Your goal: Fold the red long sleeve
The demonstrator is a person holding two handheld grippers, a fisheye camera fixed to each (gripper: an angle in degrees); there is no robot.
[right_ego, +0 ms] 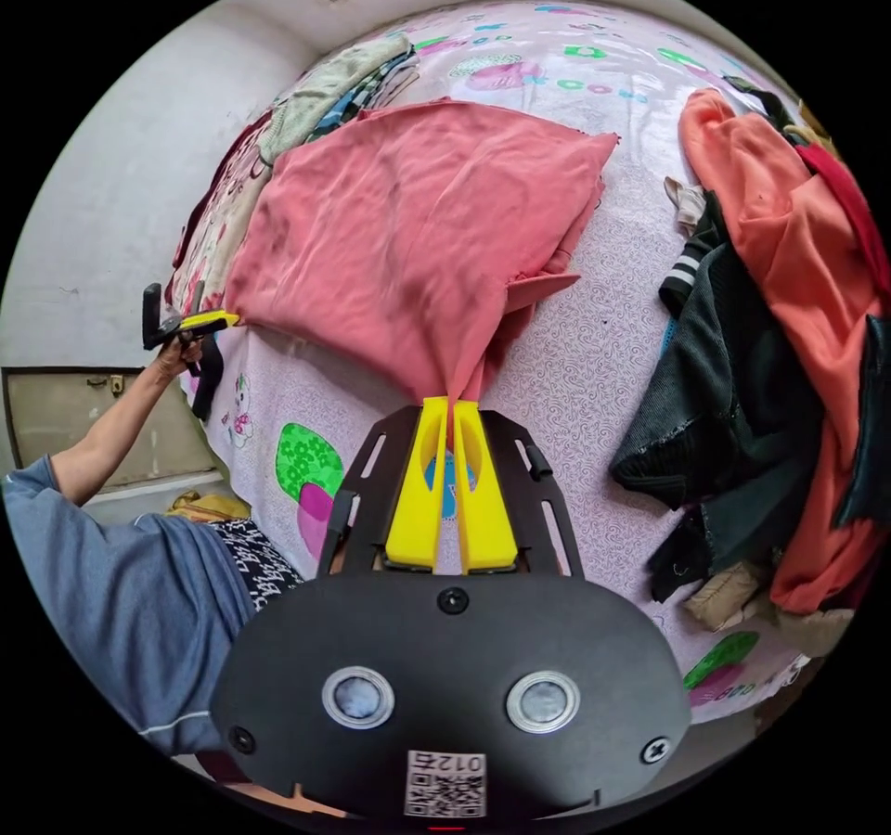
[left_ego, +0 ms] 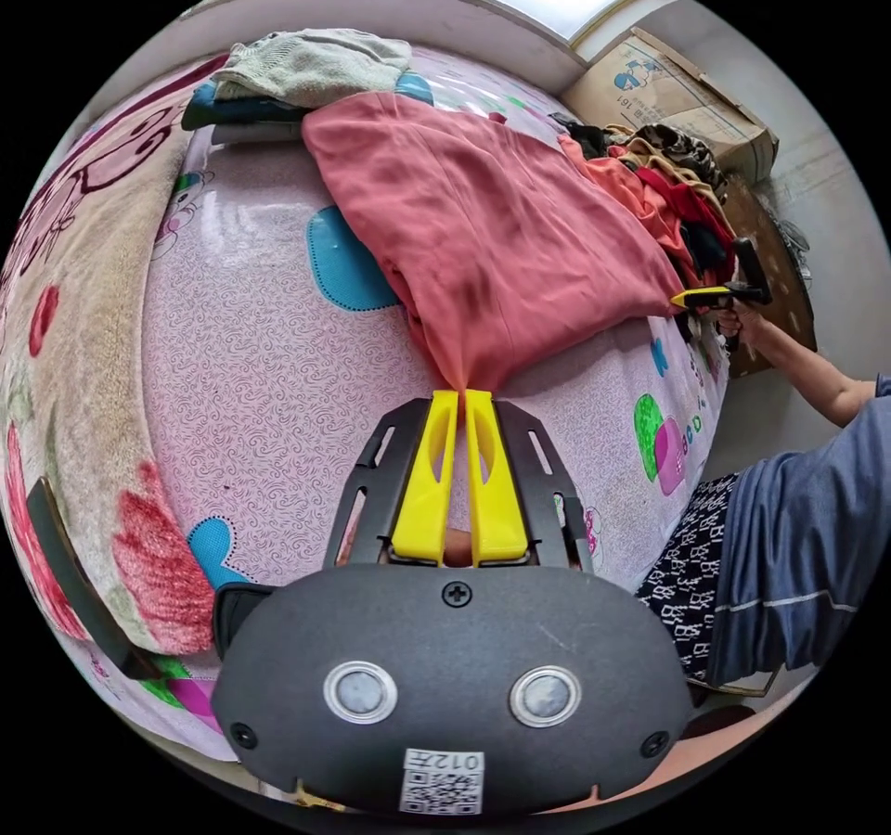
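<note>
The red long sleeve (left_ego: 483, 223) lies spread on the patterned pink bed sheet (left_ego: 260, 353), pulled taut between both grippers. My left gripper (left_ego: 461, 396) is shut on one corner of it, the yellow jaws pinching the cloth at their tips. In the right gripper view the same garment (right_ego: 408, 223) runs down to my right gripper (right_ego: 451, 404), which is shut on its other corner. The right gripper (left_ego: 691, 298) also appears at the garment's far edge in the left gripper view, held by a hand. The left gripper (right_ego: 215, 320) shows at the far corner in the right gripper view.
A heap of mixed clothes (right_ego: 789, 334) in orange, black and red lies on the bed beside the garment. Folded clothes (left_ego: 297, 74) are stacked near the head of the bed. A floral blanket (left_ego: 74, 390) covers one side. A cardboard box (left_ego: 677, 93) stands by the wall. A person in a blue sleeve (left_ego: 798, 547) stands at the bed edge.
</note>
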